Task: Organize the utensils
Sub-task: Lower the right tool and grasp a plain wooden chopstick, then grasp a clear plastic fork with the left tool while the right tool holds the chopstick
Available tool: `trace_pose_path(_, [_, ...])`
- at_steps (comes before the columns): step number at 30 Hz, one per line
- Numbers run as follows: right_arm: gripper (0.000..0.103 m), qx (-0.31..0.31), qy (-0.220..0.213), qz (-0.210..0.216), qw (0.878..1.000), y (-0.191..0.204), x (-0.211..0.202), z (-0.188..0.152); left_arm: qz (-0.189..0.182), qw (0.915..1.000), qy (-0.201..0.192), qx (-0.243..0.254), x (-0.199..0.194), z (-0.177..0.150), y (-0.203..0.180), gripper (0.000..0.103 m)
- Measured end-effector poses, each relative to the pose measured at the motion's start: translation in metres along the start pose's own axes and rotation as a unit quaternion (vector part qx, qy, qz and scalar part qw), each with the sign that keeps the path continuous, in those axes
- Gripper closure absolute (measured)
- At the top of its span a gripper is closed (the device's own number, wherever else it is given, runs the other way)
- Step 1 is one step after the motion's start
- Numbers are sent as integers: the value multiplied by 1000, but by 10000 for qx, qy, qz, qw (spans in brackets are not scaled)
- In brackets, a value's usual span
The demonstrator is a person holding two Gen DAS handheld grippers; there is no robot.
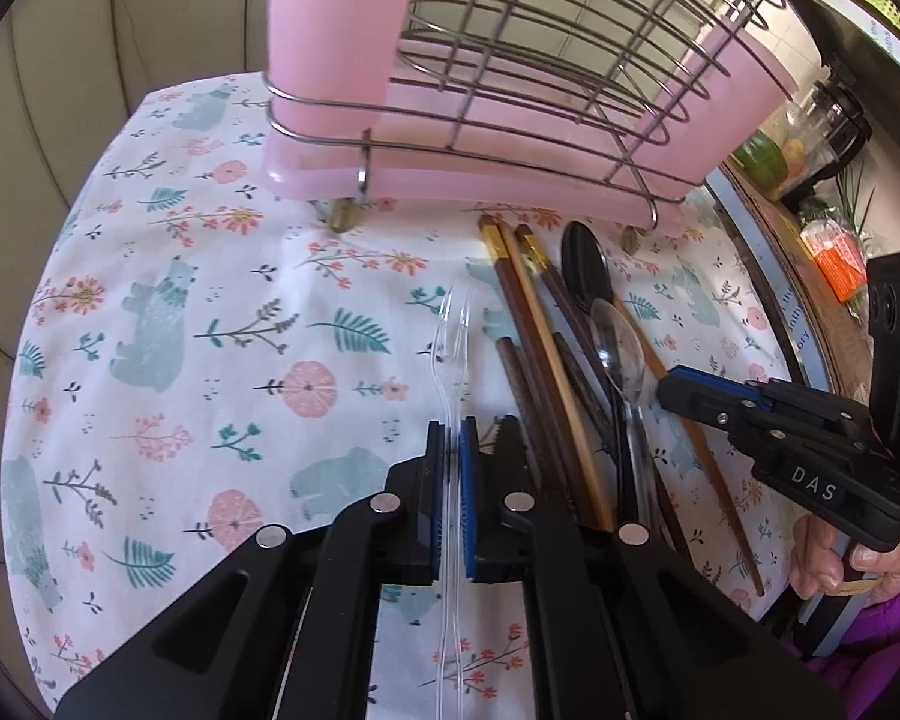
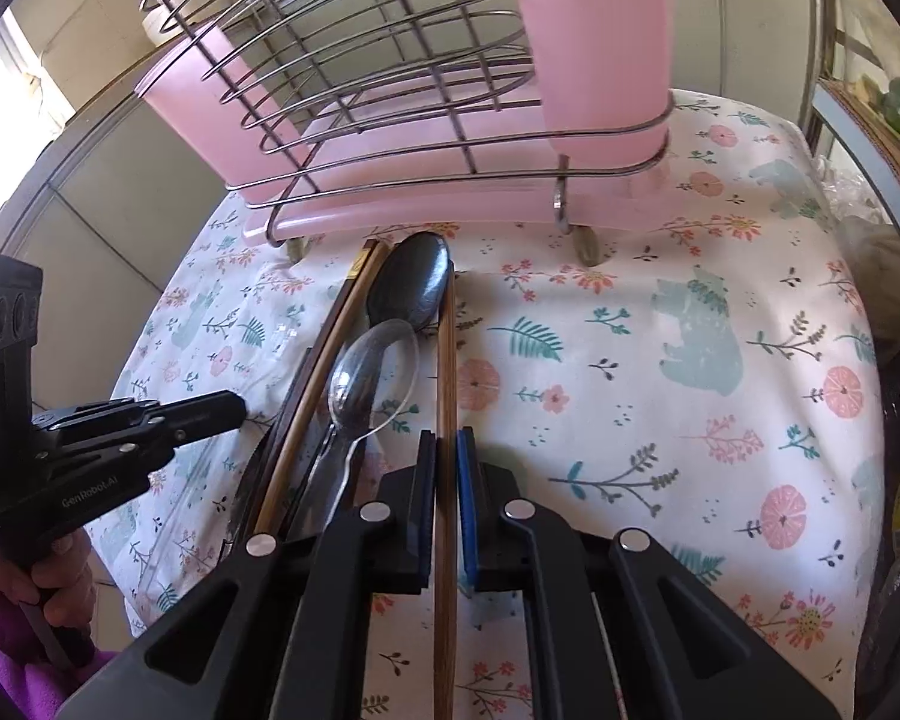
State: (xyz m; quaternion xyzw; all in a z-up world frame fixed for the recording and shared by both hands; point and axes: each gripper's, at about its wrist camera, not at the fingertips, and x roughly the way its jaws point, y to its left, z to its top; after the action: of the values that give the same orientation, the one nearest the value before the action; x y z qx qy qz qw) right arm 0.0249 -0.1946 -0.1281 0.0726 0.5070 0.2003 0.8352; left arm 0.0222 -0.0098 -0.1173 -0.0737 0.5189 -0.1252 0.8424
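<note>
My left gripper [image 1: 451, 438] is shut on a clear plastic fork [image 1: 450, 336], tines pointing toward the rack. My right gripper [image 2: 446, 450] is shut on the brown wooden handle of the black spoon [image 2: 411, 288], which lies on the cloth. Between the grippers lie a clear plastic spoon [image 1: 618, 348] [image 2: 372, 372] and several dark and light chopsticks [image 1: 540, 360] [image 2: 324, 372]. The wire utensil rack with pink tray [image 1: 510, 90] [image 2: 402, 120] stands just beyond them. The right gripper shows in the left wrist view [image 1: 678, 390]; the left gripper shows in the right wrist view [image 2: 228, 408].
A floral cloth with bears [image 1: 210, 330] [image 2: 690, 390] covers the table. Jars, produce and packets [image 1: 810, 138] sit on a shelf to the right of the table. Tiled wall lies to the left and behind.
</note>
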Motion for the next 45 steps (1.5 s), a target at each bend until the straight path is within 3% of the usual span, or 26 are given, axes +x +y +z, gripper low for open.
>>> trace_pose_path(9, [96,531,-42,-382,9978,-26,-14,-5,183,9992,-6,-353,-13,-1,27,99])
trace_pose_path(17, [91,553,295,-136,9979,-29,-11,-3,242,9982,428,-350,-5,8,33,98])
trace_pose_path(24, [90,582,297,60,9978,-37,-14,17,260,9960,840,-131,8,27,26,98])
trace_pose_path(32, [90,450,479,-80,9978,-42,6,39,291,9923,1200,-33,17,41,25,98])
trace_pose_path(38, [91,381,519,-154,9978,-42,18,45,209,9934,1130,-57,19,42,25,98])
trace_pose_path(45, [96,450,53,-49,9990,-37,-4,34,22,9973,735,-88,-3,30,32,99])
